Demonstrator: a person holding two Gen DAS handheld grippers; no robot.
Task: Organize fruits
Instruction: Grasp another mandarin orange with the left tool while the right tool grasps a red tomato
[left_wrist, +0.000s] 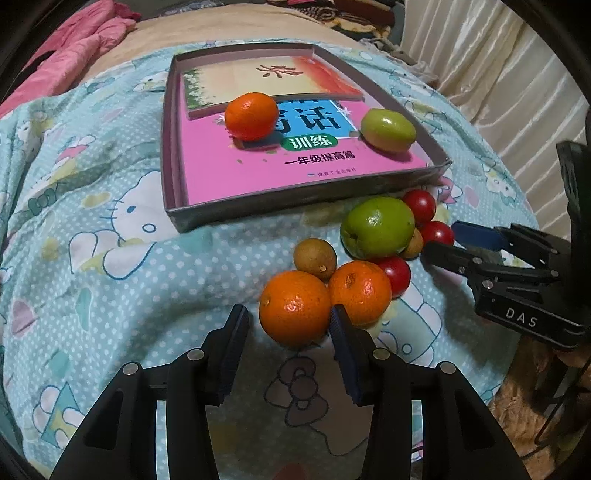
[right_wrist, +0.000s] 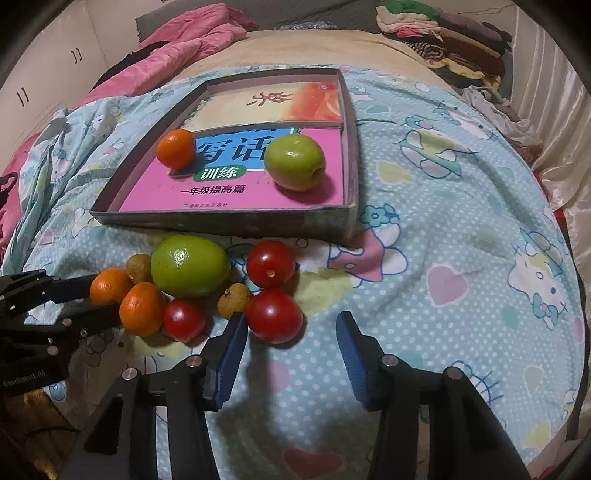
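Observation:
A shallow grey box (left_wrist: 258, 210) lined with books holds an orange (left_wrist: 251, 116) and a green fruit (left_wrist: 388, 129). In front of it on the blanket lies a fruit pile: a green fruit (left_wrist: 376, 227), two oranges, brown longans and three red tomatoes. My left gripper (left_wrist: 290, 314) straddles the nearest orange (left_wrist: 295, 308). Its right pad lies against the orange, while a sliver of blanket shows at the left pad. My right gripper (right_wrist: 291, 317) is open around a tomato (right_wrist: 273, 315), which rests by the left finger with a wide gap on the right.
The second orange (left_wrist: 360, 293) sits just outside my left gripper's right finger. A longan (right_wrist: 232, 299) lies by the right gripper's left fingertip. Pink bedding (right_wrist: 184, 40) and stacked clothes (right_wrist: 443, 33) lie behind the box. A curtain (left_wrist: 498, 74) hangs on the right.

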